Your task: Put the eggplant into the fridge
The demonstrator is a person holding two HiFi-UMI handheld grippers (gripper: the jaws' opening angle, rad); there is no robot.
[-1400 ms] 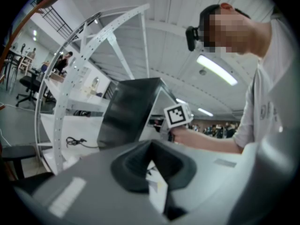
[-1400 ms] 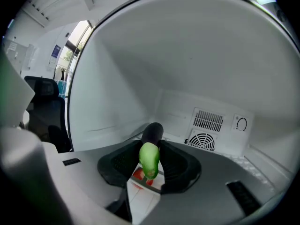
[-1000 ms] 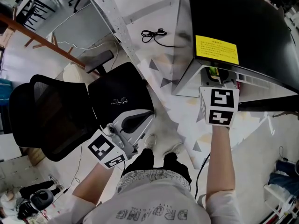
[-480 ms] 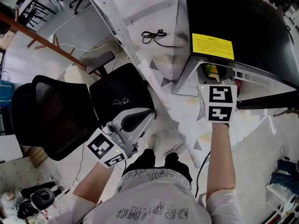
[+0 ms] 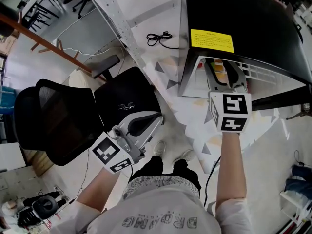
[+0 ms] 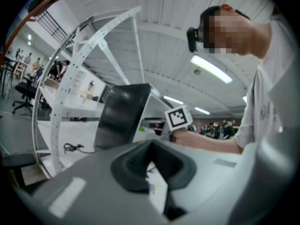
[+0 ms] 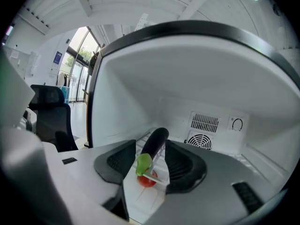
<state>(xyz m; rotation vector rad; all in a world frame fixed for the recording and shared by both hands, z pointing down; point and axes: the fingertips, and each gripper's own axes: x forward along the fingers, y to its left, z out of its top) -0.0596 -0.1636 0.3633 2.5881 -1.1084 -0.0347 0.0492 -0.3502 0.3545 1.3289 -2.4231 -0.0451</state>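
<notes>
Glossy dark eggplant (image 7: 154,142), long, curved; smooth white fridge (image 7: 126,93) walls

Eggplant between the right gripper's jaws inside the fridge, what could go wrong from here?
The eggplant lies between the right gripper's opening jaws, close to both pads. If the gripper backs out crooked, a pad could catch the green stem and drag the eggplant toward the front of the fridge. A small red item also shows just below the stem end, and a rolling eggplant might knock it.
</notes>
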